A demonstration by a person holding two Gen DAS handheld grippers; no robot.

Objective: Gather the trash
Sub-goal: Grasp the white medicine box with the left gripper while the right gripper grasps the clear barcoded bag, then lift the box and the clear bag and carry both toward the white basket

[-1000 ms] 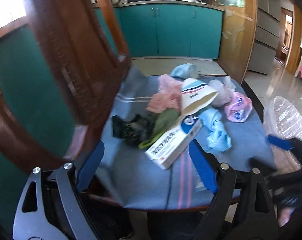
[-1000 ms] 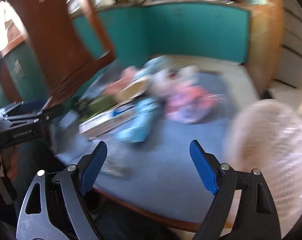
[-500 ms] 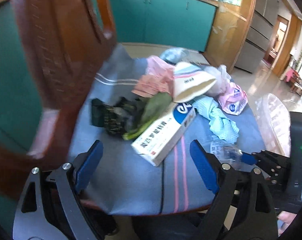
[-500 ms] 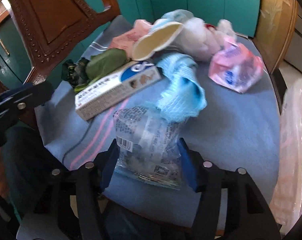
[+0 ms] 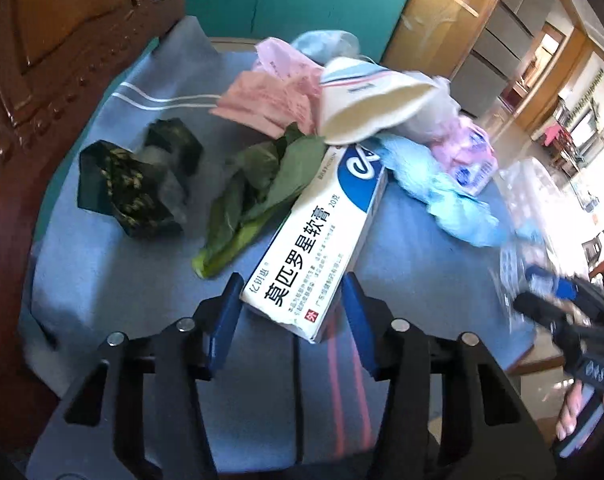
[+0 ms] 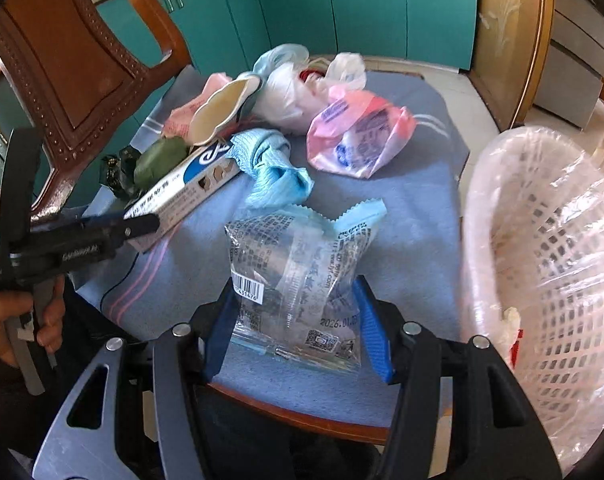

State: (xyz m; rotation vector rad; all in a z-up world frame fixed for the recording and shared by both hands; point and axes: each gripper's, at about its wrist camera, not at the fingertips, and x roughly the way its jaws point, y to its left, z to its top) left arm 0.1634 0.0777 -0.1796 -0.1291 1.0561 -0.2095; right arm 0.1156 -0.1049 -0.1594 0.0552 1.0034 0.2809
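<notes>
Two handheld grippers work over a small worktop [image 6: 421, 208] covered with a blue cloth and strewn with trash. The right gripper [image 6: 296, 328] has its jaws closed narrowly on a clear plastic wrapper [image 6: 298, 280] at the near edge of the worktop — the pads press its lower sides. The left gripper [image 5: 290, 320] has its jaws closing around the near end of a white and blue ointment box [image 5: 317, 240]; the box end sits between them, but the pads do not yet seem to touch it.

To do this step well, the left jaws should probably close squarely across the box's narrow width, not on a corner, and the right should lift the limp wrapper clear of the cloth before swinging it away.

Just right of the worktop stands a pale pink slotted basket [image 6: 541, 248] lined with a clear bag — it looks nearly empty, with only a small scrap visible low inside. Leaves [image 5: 262, 184], bags and crumpled paper lie on the cloth.
</notes>
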